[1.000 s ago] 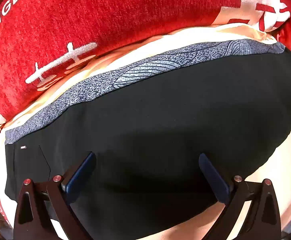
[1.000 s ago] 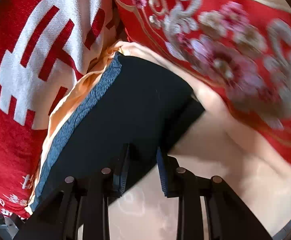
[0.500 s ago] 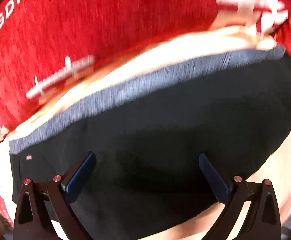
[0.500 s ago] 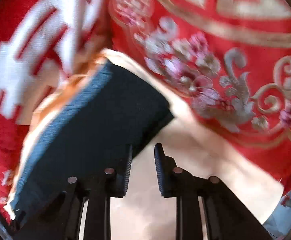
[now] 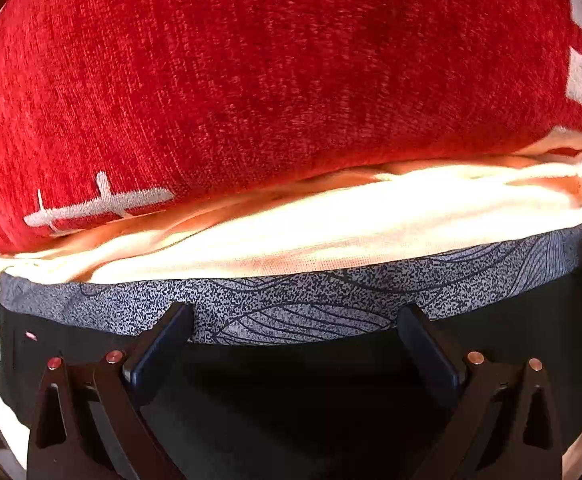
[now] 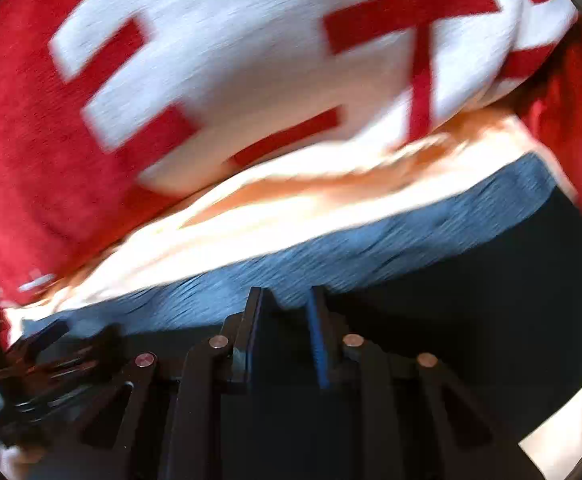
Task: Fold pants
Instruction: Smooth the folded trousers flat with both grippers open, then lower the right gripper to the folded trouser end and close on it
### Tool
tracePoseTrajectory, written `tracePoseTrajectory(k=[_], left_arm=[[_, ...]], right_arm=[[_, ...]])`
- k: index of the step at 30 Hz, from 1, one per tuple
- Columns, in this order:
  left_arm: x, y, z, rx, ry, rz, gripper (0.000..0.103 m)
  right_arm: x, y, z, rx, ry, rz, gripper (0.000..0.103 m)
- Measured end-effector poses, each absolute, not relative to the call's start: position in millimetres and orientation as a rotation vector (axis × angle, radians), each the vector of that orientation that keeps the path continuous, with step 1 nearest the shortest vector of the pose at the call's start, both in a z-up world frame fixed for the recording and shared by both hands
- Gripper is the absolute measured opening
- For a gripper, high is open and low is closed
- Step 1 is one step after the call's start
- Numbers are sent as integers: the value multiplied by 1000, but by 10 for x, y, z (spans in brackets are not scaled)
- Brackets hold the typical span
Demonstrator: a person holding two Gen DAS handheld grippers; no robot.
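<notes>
The black pants [image 5: 291,384] lie folded flat on a cream sheet, with their grey speckled waistband [image 5: 491,280] along the far edge. My left gripper [image 5: 293,316] stands wide open above the waistband, its fingertips apart over the cloth and nothing pinched. In the blurred right wrist view the same pants [image 6: 491,300] and waistband [image 6: 371,248] fill the lower half. My right gripper [image 6: 285,300] hovers at the waistband's near edge. Its jaws are closing, with a narrow gap left. No cloth shows pinched between the pads. The left gripper [image 6: 43,352] appears at that view's left edge.
A big red cushion [image 5: 251,100] with white lettering rises right behind the waistband. A crumpled strip of cream sheet [image 5: 331,232] separates them. In the right wrist view the cushion's white pattern [image 6: 251,60] looms close, and bare cream sheet [image 6: 571,420] shows at the lower right.
Both grippers have slid across the pants toward the waistband and the red cushion. The right one swung over from the pants' right corner and its jaws narrowed a little.
</notes>
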State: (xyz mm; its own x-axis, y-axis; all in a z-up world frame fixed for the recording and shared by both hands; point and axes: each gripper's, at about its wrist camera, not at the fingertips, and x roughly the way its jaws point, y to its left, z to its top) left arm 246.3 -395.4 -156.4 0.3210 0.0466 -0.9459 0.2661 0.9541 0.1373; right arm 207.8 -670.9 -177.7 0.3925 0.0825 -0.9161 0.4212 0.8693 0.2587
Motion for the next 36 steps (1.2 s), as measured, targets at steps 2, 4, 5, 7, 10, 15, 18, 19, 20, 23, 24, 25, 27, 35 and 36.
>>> tracePoseTrajectory(k=[2,4,5,7,10,15,18,19,20,23,24,25,27,35,36], left_arm=[[2413,-3996,-1551,334,1211,-154,103],[2379,-4027,-1544,358,1199,-159,103],[2383,-4024,-1536,359,1203,-161,103],[2392,-4015,-1499,362,1218,-153,103],[2309,-3979,-1329,396,1188,-150,103],[1854,-3937,-1288,443,1242,-192,103],[1556,-3937,-1336,483,1263,-212,103],[1494,-3974,-1359,495,1257,-214,103],[1432,-3976,-1360,507,1240,-207,103],[1400,-3962,-1379,484,1237,-175,103],[1417,-3960,-1376,474,1246,-170,103],[1436,-3947,-1377,463,1259,-165,103],[1501,-3968,-1397,461,1272,-156,103],[1553,-3984,-1463,480,1249,-124,103],[1528,-4065,-1461,480,1249,-120,103]], right_arm=[[2065,-6896,-1766,473,1145,-301,21],[2003,-7224,-1765,439,1146,-446,21],[1974,-7325,-1765,441,1147,-485,21],[1839,-7579,-1684,472,1154,-585,25],[1580,-7594,-1479,550,1145,-565,25],[1291,-7180,-1421,518,1209,-430,25],[1140,-6907,-1405,509,1217,-379,25],[1086,-6856,-1355,523,1201,-346,25],[1058,-6759,-1313,527,1186,-305,25],[1121,-6367,-1331,447,1208,-184,25],[1145,-6244,-1413,439,1236,-134,25],[1136,-6265,-1446,441,1260,-116,25],[1117,-6302,-1638,430,1329,-124,25],[991,-6345,-1688,474,1384,-118,25],[949,-6351,-1691,476,1393,-130,25]])
